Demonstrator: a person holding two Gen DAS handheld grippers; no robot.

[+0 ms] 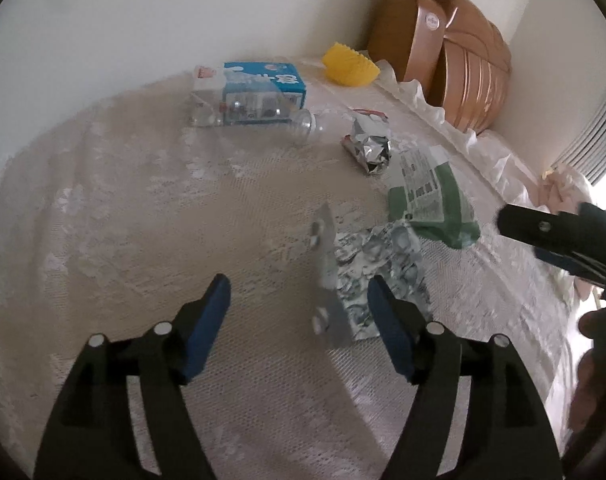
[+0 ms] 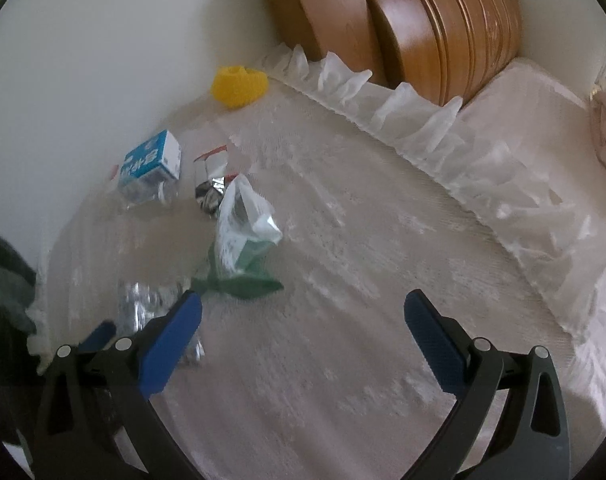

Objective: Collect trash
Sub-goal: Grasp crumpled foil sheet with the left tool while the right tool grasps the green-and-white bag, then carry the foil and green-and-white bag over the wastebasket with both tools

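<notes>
Trash lies on a lace bed cover [image 1: 123, 220]. A silver blister strip [image 1: 325, 276] stands on edge between my left gripper's [image 1: 301, 324] open blue pads, touching neither. A crumpled printed wrapper [image 1: 383, 268] lies by the right pad. Further off are a green-white pouch [image 1: 431, 200], crushed foil [image 1: 369, 148], a clear bottle [image 1: 255, 114] and a blue carton [image 1: 263, 80]. My right gripper [image 2: 303, 344] is open over bare cover with nothing in it. The pouch [image 2: 243, 232] and printed wrapper [image 2: 151, 300] lie to its left. It shows at the right edge [image 1: 543, 232] of the left wrist view.
A yellow ridged cup [image 1: 349, 66] lies near the wall beside the wooden headboard [image 1: 443, 60]. A ruffled white trim [image 2: 423, 128] runs along the cover's far side. A hand [image 1: 595, 360] shows at the right edge. Something dark [image 2: 3, 280] sits at the left.
</notes>
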